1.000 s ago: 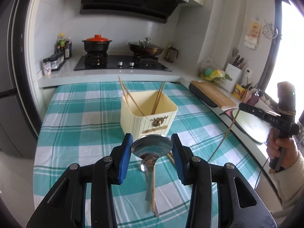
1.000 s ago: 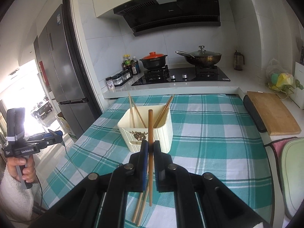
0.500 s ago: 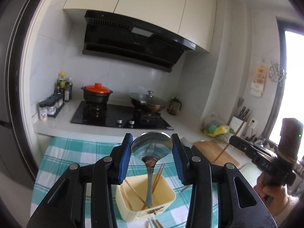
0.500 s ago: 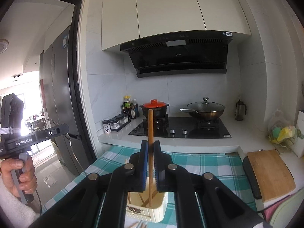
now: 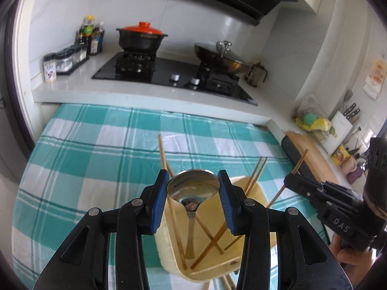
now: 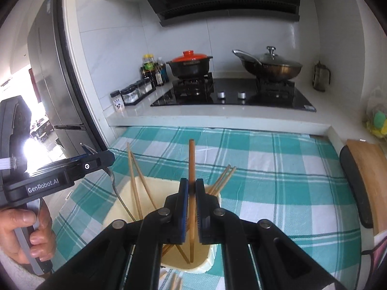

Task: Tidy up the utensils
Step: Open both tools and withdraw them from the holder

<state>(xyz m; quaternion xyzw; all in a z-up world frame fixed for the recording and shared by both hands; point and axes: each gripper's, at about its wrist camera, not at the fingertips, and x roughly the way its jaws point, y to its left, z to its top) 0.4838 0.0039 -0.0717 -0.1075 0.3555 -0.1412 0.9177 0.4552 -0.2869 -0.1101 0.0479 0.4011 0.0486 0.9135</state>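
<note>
The left wrist view showed what the right one could not: a metal spoon point(image 5: 192, 188) clamped by its bowl between the blue pads of the left gripper point(image 5: 192, 197), jaws partly apart on the bowl's width, handle hanging down into the cream utensil holder point(image 5: 258, 194). It also took in the right gripper point(image 5: 290, 178) from the side, at the right edge, with a chopstick point(image 5: 300, 160) poking up past its tip, and the cutting board point(image 5: 312, 157) and knife block point(image 5: 342, 126) on the counter beyond.

The right wrist view showed the right gripper point(image 6: 191, 199) with jaws together, clamped on that single brown chopstick point(image 6: 191, 159), which stood nearly upright with its lower end inside the holder point(image 6: 113, 207). Several lighter chopsticks point(image 6: 135, 181) leaned against the holder's walls. At the left edge a hand point(image 6: 26, 232) gripped the handle of the left gripper point(image 6: 106, 157), the spoon's handle point(image 6: 116, 188) trailing from it into the holder; the refrigerator point(image 6: 48, 72) stood behind.

Both grippers pointed steeply downward over the holder, which sat on the near part of the desk's green checked cloth point(image 5: 84, 159). More chopsticks point(image 6: 174, 282) lay on the cloth just in front of the holder.
</note>
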